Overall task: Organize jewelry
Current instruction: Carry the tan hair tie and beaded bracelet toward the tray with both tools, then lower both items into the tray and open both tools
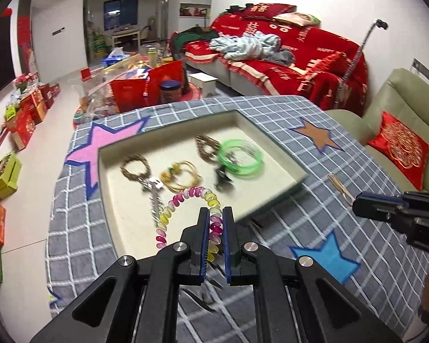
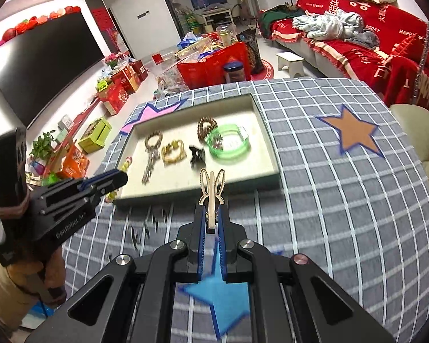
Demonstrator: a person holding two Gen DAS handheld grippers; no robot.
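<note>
Covering the round table is a soft grey checked cloth (image 2: pixel 314 171) with felt-like stars; on it sits a shallow, matte beige tray (image 2: pixel 264 131) already holding beaded bracelets, a clear green plastic bangle (image 2: pixel 228 144), a small black claw clip (image 2: pixel 196 154) and a keyring. The left gripper (image 1: pixel 216 214) is clenched on a springy, glossy multicoloured coil hair tie (image 1: pixel 186 197), hanging above the tray's near side. The right gripper (image 2: pixel 211 214) pinches a thin metallic hair clip (image 2: pixel 212 191) by its tail, just short of the tray. Risks, as I judge them: the stretchy coil could snag the keyring, and the slim clip could pivot or slip from so small a grip.
</note>
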